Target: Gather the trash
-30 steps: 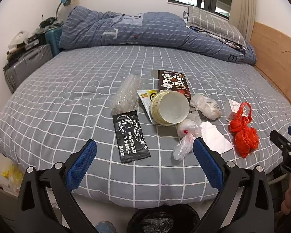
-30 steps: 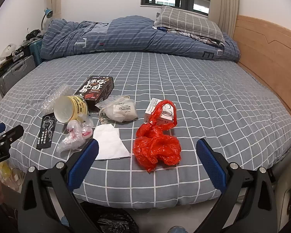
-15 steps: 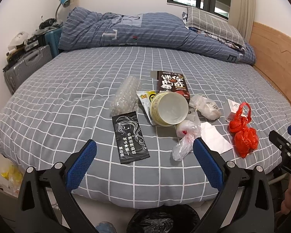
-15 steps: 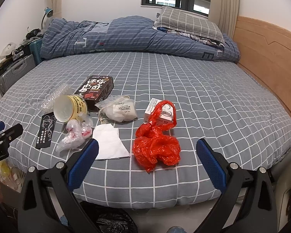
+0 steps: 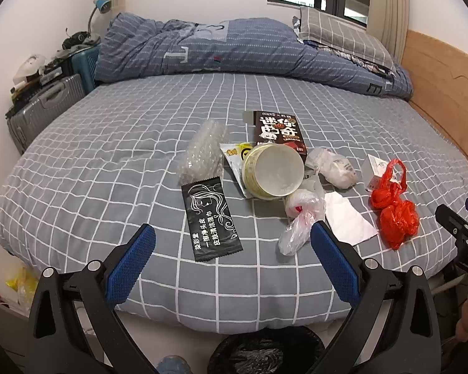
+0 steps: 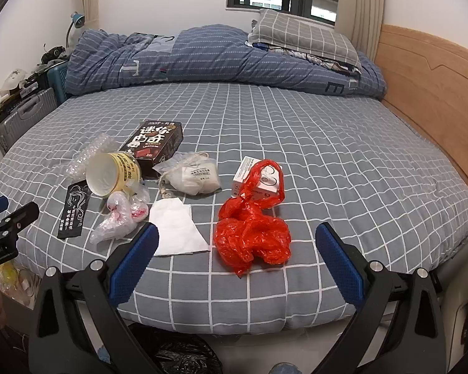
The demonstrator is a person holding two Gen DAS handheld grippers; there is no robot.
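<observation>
— What's on the bed [image 5: 115, 143] from where you stand?

— A scatter of trash near its front edge. Take the yellow paper cup [image 5: 273, 171] as the marker: it lies on its side, mouth toward us. Behind it, touching, is a dark brown box [image 5: 277, 131] with big white characters. To its left, a crumpled piece of bubble wrap [image 5: 202, 152], and in front of that a flat black sachet [image 5: 212, 218] printed with a woman's hair in white lines.

— And on the cup's other side?

— A clear plastic bag [image 5: 299, 218] with something red and white inside lies just in front of the cup, beside a white tissue [image 6: 176, 229]. Right of the cup sits a white mask in a clear wrapper [image 6: 193, 177]. Further right again, a crumpled red plastic bag [image 6: 252, 230], one handle looped over a small white carton [image 6: 255, 177].

— The grippers?

— Both held off the near edge of the bed, touching nothing. The left gripper [image 5: 232, 249] has its blue pads spread wide, pointed at the sachet and clear bag. The right gripper [image 6: 237, 247] is just as wide apart, with the red bag between its fingers in its own view (above the mattress edge, not gripping).

— A bin?

— A black-lined bin [image 5: 265, 352] on the floor, straight below the cup, against the bed's front.
</observation>
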